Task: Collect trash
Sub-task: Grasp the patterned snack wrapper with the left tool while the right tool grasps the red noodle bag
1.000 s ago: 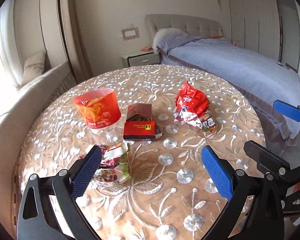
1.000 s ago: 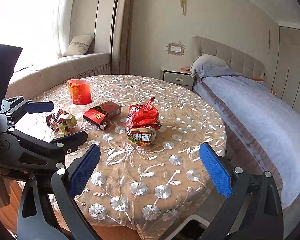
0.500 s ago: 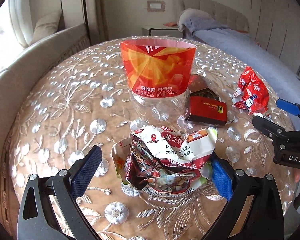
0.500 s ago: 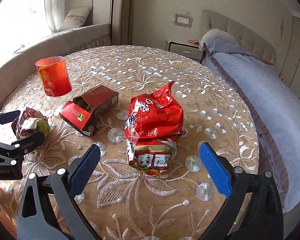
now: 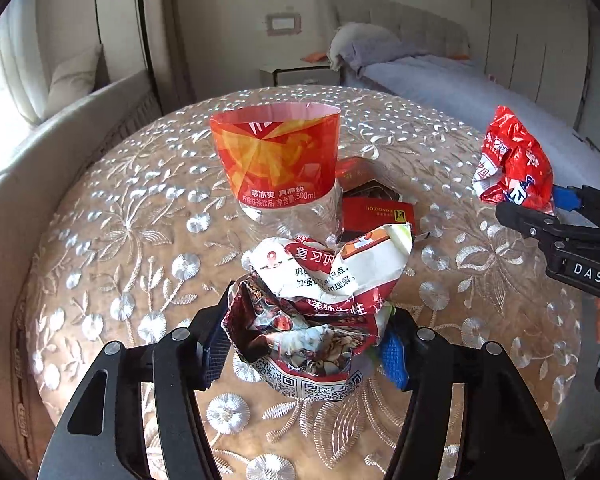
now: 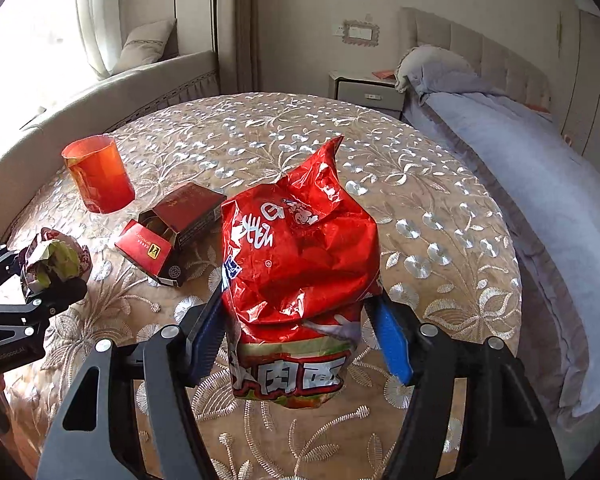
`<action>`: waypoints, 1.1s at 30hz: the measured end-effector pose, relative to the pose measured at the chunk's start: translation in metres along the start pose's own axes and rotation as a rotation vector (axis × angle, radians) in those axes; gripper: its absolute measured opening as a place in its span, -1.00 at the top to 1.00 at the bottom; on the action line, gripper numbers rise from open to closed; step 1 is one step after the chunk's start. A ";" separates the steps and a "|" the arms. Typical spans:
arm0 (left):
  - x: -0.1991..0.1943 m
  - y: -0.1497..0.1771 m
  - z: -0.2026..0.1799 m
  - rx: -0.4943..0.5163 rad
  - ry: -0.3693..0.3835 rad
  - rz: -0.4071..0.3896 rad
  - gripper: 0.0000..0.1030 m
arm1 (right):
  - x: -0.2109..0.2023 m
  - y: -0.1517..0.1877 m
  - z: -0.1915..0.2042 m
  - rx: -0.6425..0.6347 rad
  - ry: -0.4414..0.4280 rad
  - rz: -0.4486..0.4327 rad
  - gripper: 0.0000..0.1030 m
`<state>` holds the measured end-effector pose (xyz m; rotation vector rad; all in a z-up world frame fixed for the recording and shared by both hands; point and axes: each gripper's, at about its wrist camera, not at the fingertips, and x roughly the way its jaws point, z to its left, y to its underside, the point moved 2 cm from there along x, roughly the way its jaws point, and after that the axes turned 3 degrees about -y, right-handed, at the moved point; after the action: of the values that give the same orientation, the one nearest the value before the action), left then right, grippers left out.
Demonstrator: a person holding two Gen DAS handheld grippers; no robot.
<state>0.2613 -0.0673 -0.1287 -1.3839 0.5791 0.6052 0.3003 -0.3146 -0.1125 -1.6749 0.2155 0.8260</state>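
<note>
My left gripper [image 5: 302, 350] is shut on a crumpled white-and-red snack wrapper [image 5: 316, 304] low over the round table; the wrapper also shows in the right wrist view [image 6: 54, 260]. My right gripper [image 6: 300, 338] is shut on a red noodle bag [image 6: 300, 264], which also shows at the right of the left wrist view [image 5: 514, 166]. An open red cigarette box [image 6: 172, 232] and a cut bottle with a red-orange label [image 5: 276, 160] stand on the table between and beyond the grippers.
The table wears a beige embroidered cloth [image 6: 440, 208]. A bed [image 6: 540, 168] lies to the right, a nightstand [image 6: 366, 90] stands behind, and a cushioned window bench [image 6: 112, 92] curves along the left.
Both grippers moved in and closed: the left on the crumpled wrapper, the right on the red noodle bag.
</note>
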 end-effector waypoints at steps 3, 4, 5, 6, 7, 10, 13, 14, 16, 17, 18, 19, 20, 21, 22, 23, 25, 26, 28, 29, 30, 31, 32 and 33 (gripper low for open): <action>-0.027 -0.001 -0.013 0.026 0.006 -0.059 -0.17 | -0.032 0.006 0.005 -0.031 0.017 -0.046 -0.30; -0.035 -0.001 -0.018 0.032 0.010 -0.076 -0.17 | -0.044 0.009 0.005 -0.033 0.019 -0.063 -0.30; -0.044 -0.001 -0.023 0.039 0.016 -0.094 -0.17 | -0.056 0.012 0.005 -0.033 0.021 -0.076 -0.30; -0.051 -0.002 -0.027 0.046 0.021 -0.111 -0.17 | -0.066 0.015 0.005 -0.032 0.025 -0.086 -0.31; -0.058 -0.002 -0.032 0.055 0.025 -0.124 -0.17 | -0.074 0.017 0.004 -0.029 0.031 -0.099 -0.31; -0.077 -0.001 -0.045 0.078 0.034 -0.158 -0.17 | -0.101 0.025 0.002 -0.020 0.044 -0.125 -0.31; -0.093 0.000 -0.055 0.098 0.045 -0.185 -0.17 | -0.122 0.032 -0.002 -0.010 0.063 -0.151 -0.31; -0.097 0.000 -0.059 0.106 0.049 -0.193 -0.17 | -0.128 0.033 -0.003 -0.007 0.073 -0.161 -0.31; -0.106 0.001 -0.065 0.119 0.055 -0.210 -0.17 | -0.139 0.037 -0.005 -0.002 0.085 -0.170 -0.31; -0.110 0.001 -0.068 0.125 0.060 -0.216 -0.17 | -0.144 0.039 -0.006 -0.001 0.091 -0.174 -0.31; -0.114 0.002 -0.072 0.132 0.064 -0.223 -0.17 | -0.150 0.042 -0.007 0.002 0.100 -0.182 -0.31; -0.117 0.003 -0.075 0.138 0.067 -0.229 -0.17 | -0.154 0.044 -0.008 0.004 0.108 -0.187 -0.31; -0.121 0.003 -0.079 0.147 0.071 -0.235 -0.17 | -0.158 0.045 -0.009 0.005 0.113 -0.190 -0.31; -0.124 0.004 -0.083 0.156 0.076 -0.239 -0.17 | -0.163 0.048 -0.011 0.006 0.121 -0.195 -0.31; -0.126 0.005 -0.087 0.164 0.081 -0.242 -0.17 | -0.169 0.051 -0.012 0.009 0.132 -0.201 -0.31; -0.128 0.006 -0.091 0.173 0.086 -0.245 -0.17 | -0.174 0.053 -0.014 0.011 0.139 -0.203 -0.31; -0.131 0.008 -0.100 0.191 0.099 -0.251 -0.17 | -0.186 0.060 -0.018 0.014 0.154 -0.207 -0.31; -0.133 0.009 -0.104 0.200 0.108 -0.253 -0.17 | -0.190 0.063 -0.020 0.017 0.164 -0.210 -0.31; -0.135 0.011 -0.114 0.219 0.122 -0.259 -0.17 | -0.197 0.066 -0.024 0.022 0.178 -0.212 -0.31; -0.137 0.012 -0.119 0.230 0.129 -0.262 -0.17 | -0.201 0.069 -0.026 0.024 0.186 -0.214 -0.31; -0.138 0.013 -0.124 0.240 0.136 -0.264 -0.17 | -0.204 0.072 -0.029 0.025 0.197 -0.215 -0.31; -0.139 0.014 -0.129 0.249 0.144 -0.267 -0.17 | -0.208 0.075 -0.031 0.028 0.208 -0.217 -0.31; -0.140 0.015 -0.133 0.260 0.153 -0.269 -0.17 | -0.211 0.077 -0.033 0.030 0.215 -0.217 -0.31; -0.142 0.016 -0.139 0.271 0.161 -0.271 -0.17 | -0.214 0.080 -0.034 0.032 0.225 -0.218 -0.31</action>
<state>0.1449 -0.2113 -0.0560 -1.2324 0.5664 0.1895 0.1137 -0.4300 -0.0403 -1.7257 0.1954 0.4698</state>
